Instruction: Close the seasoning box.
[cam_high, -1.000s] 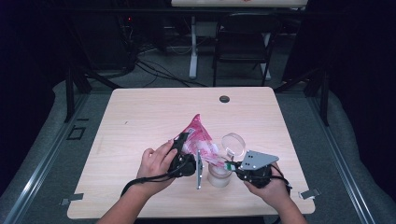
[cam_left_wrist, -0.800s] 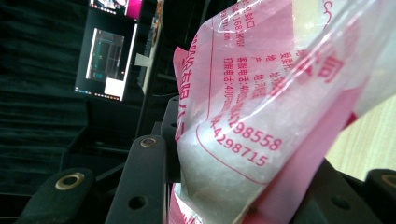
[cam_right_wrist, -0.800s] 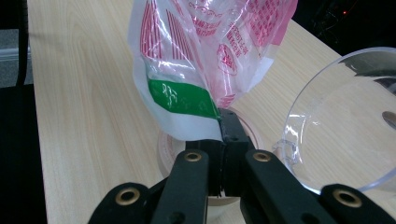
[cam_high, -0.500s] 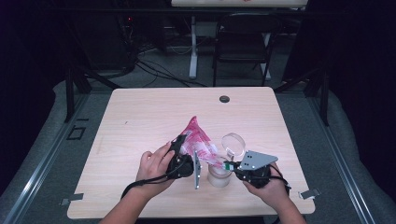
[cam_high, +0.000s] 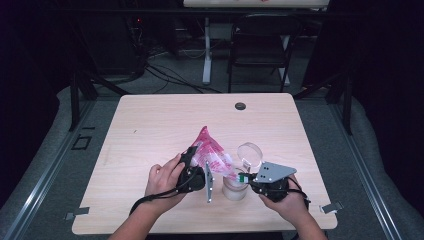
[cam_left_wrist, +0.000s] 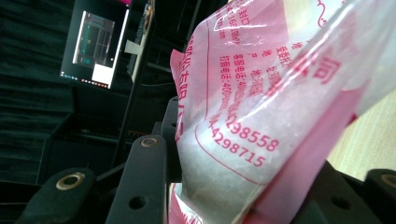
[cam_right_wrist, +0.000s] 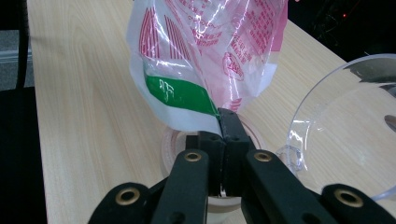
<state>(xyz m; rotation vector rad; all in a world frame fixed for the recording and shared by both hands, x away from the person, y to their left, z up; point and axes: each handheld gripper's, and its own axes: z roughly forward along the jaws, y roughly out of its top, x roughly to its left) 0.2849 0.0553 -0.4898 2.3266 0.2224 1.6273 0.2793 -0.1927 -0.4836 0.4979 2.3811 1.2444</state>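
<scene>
Both claws grip one pink-and-white plastic bag (cam_high: 210, 156) near the table's (cam_high: 150, 125) front edge. Left gripper (cam_high: 196, 170), in a hand (cam_high: 162, 179) reaching in from the bottom, clamps the bag's full lower part, tilted. Right gripper (cam_right_wrist: 223, 135), jaws pressed together, pinches the bag's green-marked corner (cam_right_wrist: 177, 95) just above a small round jar (cam_high: 234, 187). Beside it a clear lid (cam_high: 250, 154) stands tilted. Farther back lies a dark round grommet (cam_high: 240, 106).

I am holding both forearms in from the near edge, hands close together. My left gripper (cam_high: 199, 169) is clamping its black jaws around something bulky, while my right gripper (cam_high: 246, 177) is pinching its jaws tightly together, pointing left.
</scene>
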